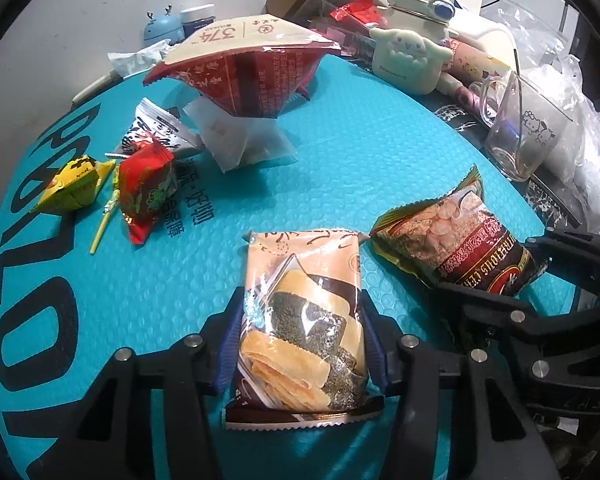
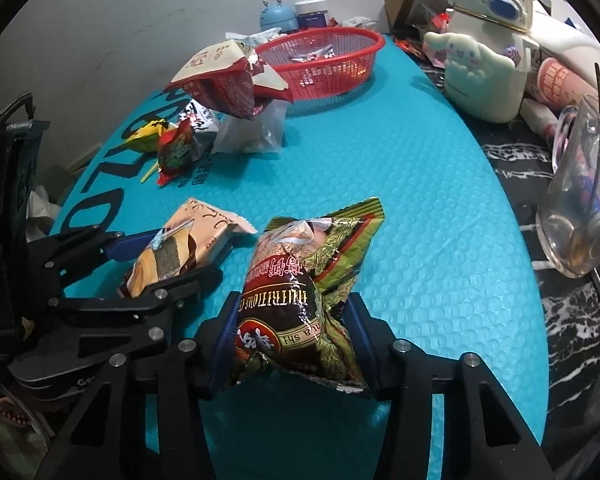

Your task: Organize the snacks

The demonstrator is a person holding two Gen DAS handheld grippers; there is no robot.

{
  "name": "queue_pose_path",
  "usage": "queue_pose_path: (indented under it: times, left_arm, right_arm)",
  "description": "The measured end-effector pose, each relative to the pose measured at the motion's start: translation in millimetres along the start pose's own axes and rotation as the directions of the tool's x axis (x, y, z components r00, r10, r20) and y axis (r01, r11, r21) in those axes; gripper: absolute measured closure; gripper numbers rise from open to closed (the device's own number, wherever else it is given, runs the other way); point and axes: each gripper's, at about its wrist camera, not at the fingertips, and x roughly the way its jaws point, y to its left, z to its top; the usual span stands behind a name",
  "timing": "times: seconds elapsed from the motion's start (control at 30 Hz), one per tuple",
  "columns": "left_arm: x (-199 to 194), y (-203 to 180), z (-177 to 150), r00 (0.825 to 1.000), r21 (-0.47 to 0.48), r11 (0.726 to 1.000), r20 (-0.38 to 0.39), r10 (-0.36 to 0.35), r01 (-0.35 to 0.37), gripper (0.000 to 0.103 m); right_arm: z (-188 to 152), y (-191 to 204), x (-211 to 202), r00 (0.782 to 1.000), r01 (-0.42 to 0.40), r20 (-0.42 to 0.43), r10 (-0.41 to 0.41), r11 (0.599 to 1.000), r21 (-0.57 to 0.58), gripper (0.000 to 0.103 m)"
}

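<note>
My left gripper (image 1: 302, 314) is shut on a peach-coloured packet of seaweed crackers (image 1: 300, 280), with the blue pads against its two long sides, low over the teal mat (image 1: 340, 152). Beside it on the right, my right gripper (image 2: 292, 312) is shut on a brown and green cereal packet (image 2: 300, 264), which is crumpled between the pads. Each wrist view also shows the other gripper (image 2: 176, 256) (image 1: 500, 276) with its packet. A red mesh basket (image 2: 320, 68) stands at the mat's far end with a few small wrappers inside.
A large red and beige bag (image 1: 244, 64) leans on a translucent white bag (image 1: 236, 136) at the back. Small red (image 1: 146, 188) and yellow (image 1: 74, 184) packets lie to the left. A glass mug (image 1: 524, 128), a cream kettle (image 2: 488, 40) and clutter line the right edge.
</note>
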Motion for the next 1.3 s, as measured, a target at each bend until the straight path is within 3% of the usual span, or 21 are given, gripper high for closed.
queue_pose_path:
  times: [0.63,1.3]
  left_arm:
    - [-21.6,3.0,-1.5,0.992,-0.041,0.991,0.028,-0.123,0.124,0.053]
    - [-84.7,4.8,20.4,0.965,0.001,0.987,0.210,-0.159,0.162,0.053]
  right_arm:
    - [-4.9,-3.9,-24.3,0.997,-0.058,0.052,0.055,0.997,0.051,0.058]
    - [9.1,13.4,-80.8,0.982,-0.064,0.177,0.065,0.998,-0.009,0.058]
